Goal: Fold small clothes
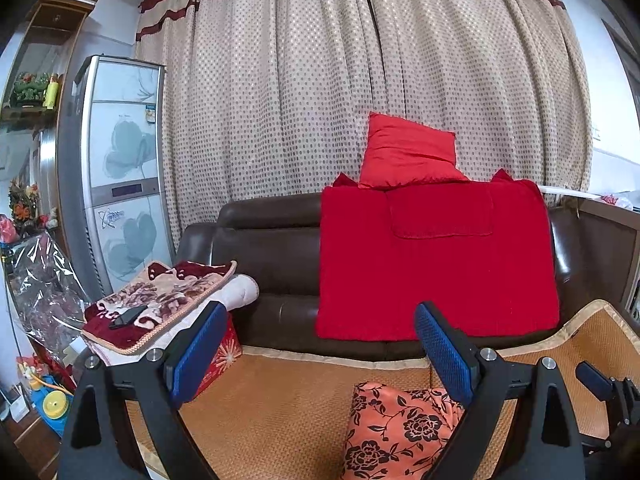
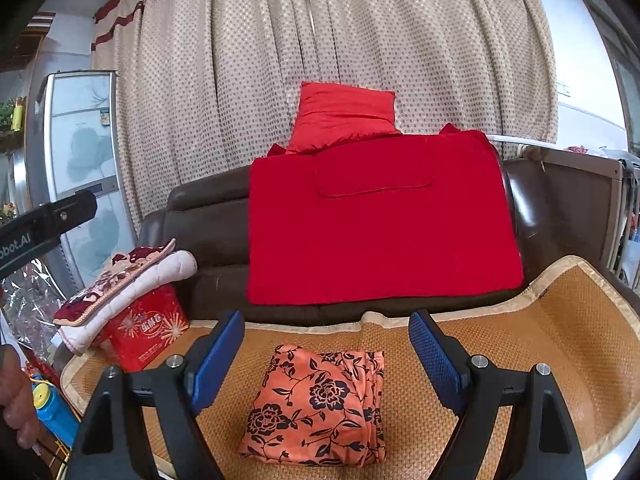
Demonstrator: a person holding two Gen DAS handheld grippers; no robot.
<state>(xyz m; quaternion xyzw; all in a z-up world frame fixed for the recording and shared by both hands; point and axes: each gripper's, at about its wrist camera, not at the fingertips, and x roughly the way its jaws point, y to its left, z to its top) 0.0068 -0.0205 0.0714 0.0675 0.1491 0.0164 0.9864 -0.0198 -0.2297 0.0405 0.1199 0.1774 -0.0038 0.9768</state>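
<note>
We look along a brown sofa (image 2: 208,216) with a red blanket (image 2: 380,224) draped over its back, a red cushion (image 2: 344,114) perched on top against the dotted curtain (image 2: 360,32), and a woven mat (image 2: 520,344) covering the seat. At the left end sits a stack of folded quilts (image 2: 120,280) on a red box (image 2: 148,332). On the mat, roughly in the middle, lies the garment (image 2: 320,400): orange cloth with black flowers, already in a compact, squarish bundle with layered edges down its right side. We judge the folding of this piece to be done or nearly done, with both tools hanging above it and touching nothing. The right gripper (image 2: 326,356) has its blue fingers (image 2: 434,356) spread wide with nothing between them, the bundle lying on the mat below and ahead of the gap. The left gripper (image 1: 320,356) is likewise wide apart and empty, the garment showing low between and under its right finger (image 1: 444,356). The next move, as we read it, calls either for a last tidy press on the loose right edge, or for reaching a fresh piece; none is in view here.
</note>
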